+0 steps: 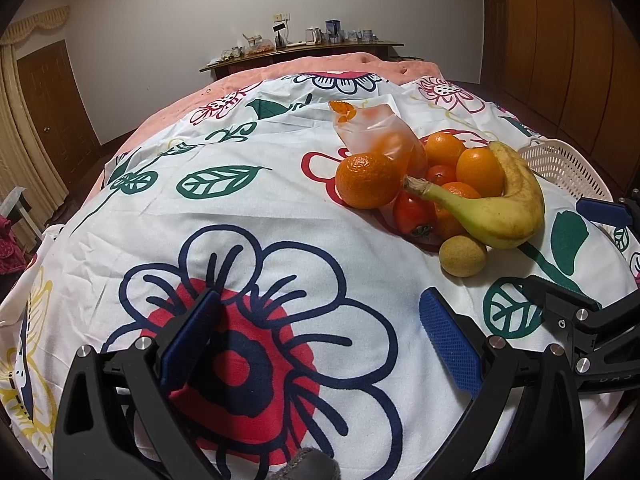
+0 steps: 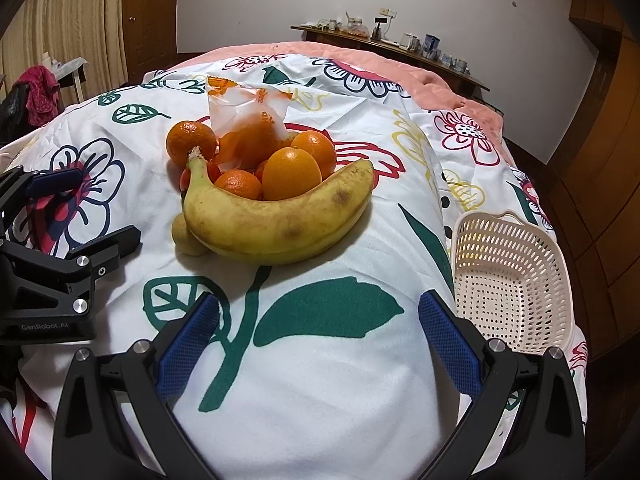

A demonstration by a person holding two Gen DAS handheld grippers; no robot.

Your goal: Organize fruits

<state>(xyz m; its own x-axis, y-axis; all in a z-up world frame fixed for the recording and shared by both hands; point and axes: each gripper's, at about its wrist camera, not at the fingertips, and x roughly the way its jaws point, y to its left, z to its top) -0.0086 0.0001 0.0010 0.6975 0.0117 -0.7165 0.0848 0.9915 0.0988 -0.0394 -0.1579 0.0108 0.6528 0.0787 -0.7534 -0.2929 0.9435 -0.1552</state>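
Spread wide and holding nothing, the right gripper point(image 2: 318, 344) is hovering low over the white flower-printed bedsheet point(image 2: 320, 380), its blue-padded fingers point(image 2: 188, 340) framing a green leaf print. The left gripper point(image 1: 320, 344) is likewise gaping open and empty over a big red and navy flower print, off to the left of the fruit.

The fruit is sitting in one heap on the bed: a large yellow speckled banana point(image 2: 276, 220) is curling around the near side, with round orange citrus fruits point(image 2: 292, 174) stacked behind it, a clear plastic bag holding more orange fruit point(image 2: 248, 124) leaning at the back, a red tomato-like fruit point(image 1: 412, 212) tucked low, and a small tan round fruit point(image 1: 463, 255) touching the banana's underside. The cream perforated plastic basket point(image 2: 516, 280) is lying empty to the right of the pile, near the bed's edge.

The first pick appears to be coming up, and the banana looks like the sensible start, since it is fencing in the rest. Closing across its thick middle, squarely and gently, should spare the soft skin; lifting straight up should keep the oranges from rolling. The right gripper seems better placed, being nearer the basket.
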